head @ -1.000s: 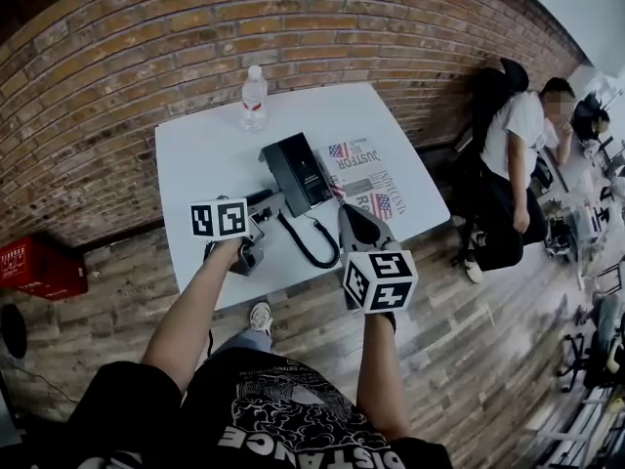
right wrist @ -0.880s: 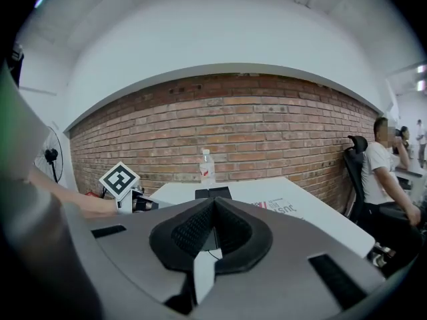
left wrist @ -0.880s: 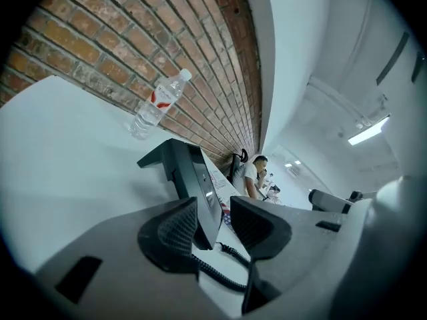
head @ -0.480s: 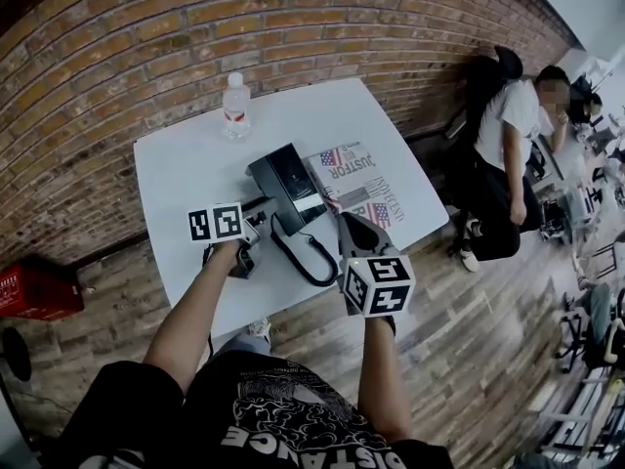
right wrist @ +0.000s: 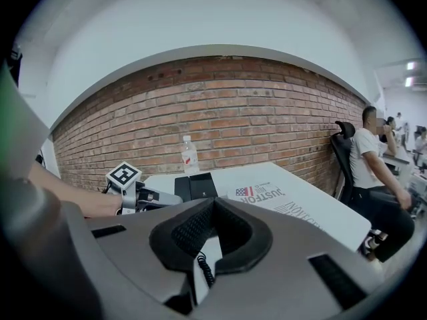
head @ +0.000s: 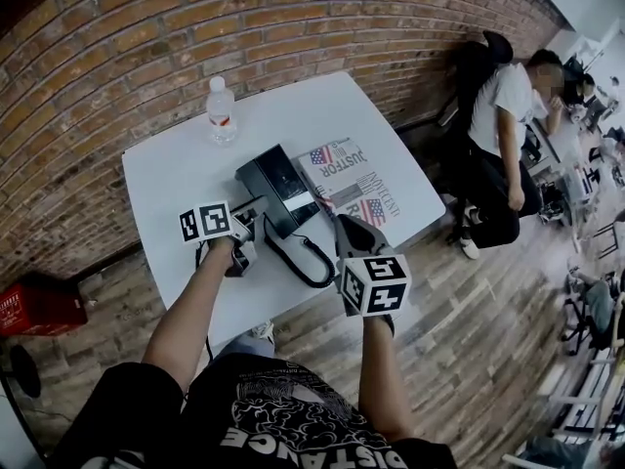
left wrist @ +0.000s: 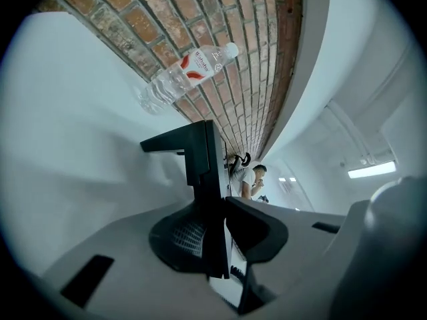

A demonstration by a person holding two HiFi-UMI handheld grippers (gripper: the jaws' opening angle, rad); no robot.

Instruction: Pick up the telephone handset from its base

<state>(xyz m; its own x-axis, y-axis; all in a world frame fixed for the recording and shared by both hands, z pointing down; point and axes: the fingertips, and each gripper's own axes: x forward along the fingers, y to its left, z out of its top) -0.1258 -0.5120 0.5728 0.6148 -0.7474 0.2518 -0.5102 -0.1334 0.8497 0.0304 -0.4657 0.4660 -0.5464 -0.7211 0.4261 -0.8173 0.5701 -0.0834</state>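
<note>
Left hand-held gripper (head: 252,215): your jaws were closing on the telephone handset (left wrist: 207,159), with a pad against each of its sides.
Right hand-held gripper (right wrist: 212,209): its jaws were pressed together on nothing; you held it over the near part of the bench (head: 186,164), apart from the phone.
Handset: it lay along the left side of the black base (head: 288,179).
Cord (head: 298,262): coiled, it looped over the bench between your two grippers.
Far side: a water bottle (head: 221,108) stood near the brick wall.
Right of base: printed papers (head: 356,179) lay flat.
</note>
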